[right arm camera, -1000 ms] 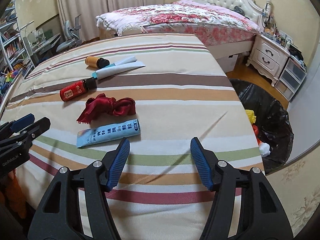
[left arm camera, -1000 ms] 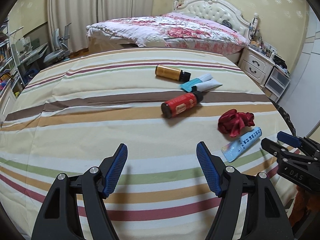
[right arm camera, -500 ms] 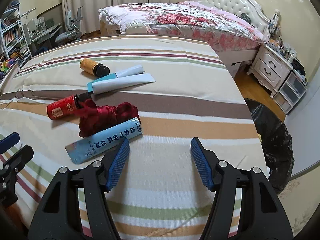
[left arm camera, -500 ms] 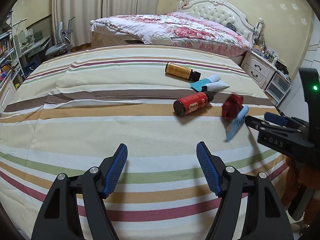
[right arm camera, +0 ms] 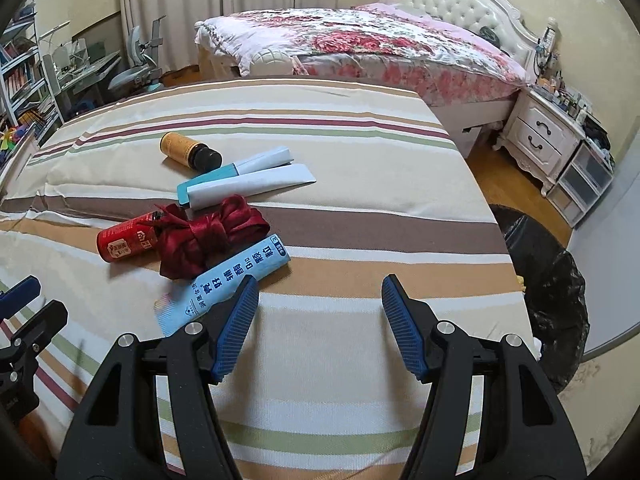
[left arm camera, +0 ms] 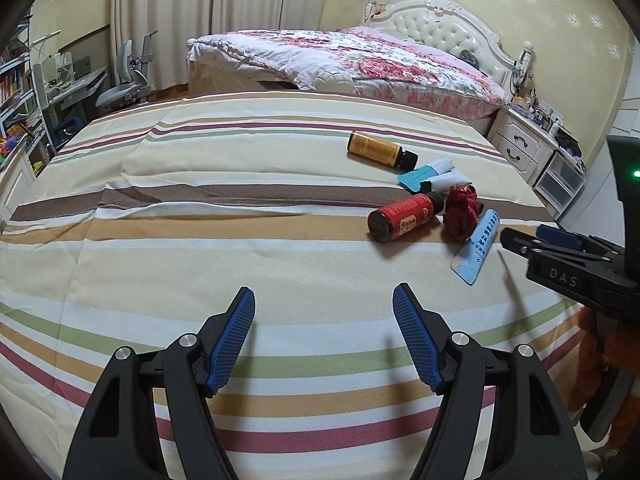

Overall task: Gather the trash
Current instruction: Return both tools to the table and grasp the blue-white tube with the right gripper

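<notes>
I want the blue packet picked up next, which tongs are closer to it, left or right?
Right. The right tongs hover open at the blue packet, one pad beside it. The left tongs sit open farther off, over bare striped cloth.

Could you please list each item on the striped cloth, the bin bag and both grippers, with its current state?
Left hand-held gripper: open, empty.
Right hand-held gripper: open, empty.
Red bottle: on its side, capped.
Amber bottle: on its side, capped.
Blue tube: flat.
Red ribbon: bunched, resting against the red bottle.
White tube: flat.
Black bin bag: open.
</notes>
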Tool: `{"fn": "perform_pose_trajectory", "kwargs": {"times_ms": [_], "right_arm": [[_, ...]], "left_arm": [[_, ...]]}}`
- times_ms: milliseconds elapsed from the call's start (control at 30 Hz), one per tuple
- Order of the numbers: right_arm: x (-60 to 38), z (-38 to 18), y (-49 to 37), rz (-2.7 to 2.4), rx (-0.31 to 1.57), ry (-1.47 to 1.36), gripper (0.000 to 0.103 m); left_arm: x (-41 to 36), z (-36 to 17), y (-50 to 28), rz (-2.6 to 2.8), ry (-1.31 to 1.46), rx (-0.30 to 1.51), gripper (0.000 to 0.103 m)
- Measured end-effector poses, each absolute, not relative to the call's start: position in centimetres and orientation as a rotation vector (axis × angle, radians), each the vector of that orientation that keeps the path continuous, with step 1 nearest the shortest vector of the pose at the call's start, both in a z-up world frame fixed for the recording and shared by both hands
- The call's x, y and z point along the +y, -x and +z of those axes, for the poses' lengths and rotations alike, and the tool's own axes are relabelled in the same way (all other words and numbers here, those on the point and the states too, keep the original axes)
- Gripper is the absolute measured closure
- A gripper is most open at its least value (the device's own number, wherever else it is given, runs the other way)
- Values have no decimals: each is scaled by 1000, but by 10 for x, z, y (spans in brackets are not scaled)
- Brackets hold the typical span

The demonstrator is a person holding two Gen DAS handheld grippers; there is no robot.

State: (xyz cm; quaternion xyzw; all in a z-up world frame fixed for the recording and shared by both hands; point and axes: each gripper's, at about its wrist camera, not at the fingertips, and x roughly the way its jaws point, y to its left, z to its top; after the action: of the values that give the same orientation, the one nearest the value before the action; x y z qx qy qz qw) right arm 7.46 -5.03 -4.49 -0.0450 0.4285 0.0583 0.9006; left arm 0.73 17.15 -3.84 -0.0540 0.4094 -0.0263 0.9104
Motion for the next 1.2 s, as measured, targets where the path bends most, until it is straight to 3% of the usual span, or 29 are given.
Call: {"fn": "perform_pose_trajectory", "kwargs": {"times_ms": [533,633,1200], "right_arm": [[-3,-53,-78,178,934,37,40],[1,-58,-77,159,937,70,35],[-68,-58,-59,74,927,26,33]], "left_arm": [[196,-37,-4,1,141,835,33],[197,-38,-4,2,145,837,33],[191,-39,-3,4,121,838,33]]}}
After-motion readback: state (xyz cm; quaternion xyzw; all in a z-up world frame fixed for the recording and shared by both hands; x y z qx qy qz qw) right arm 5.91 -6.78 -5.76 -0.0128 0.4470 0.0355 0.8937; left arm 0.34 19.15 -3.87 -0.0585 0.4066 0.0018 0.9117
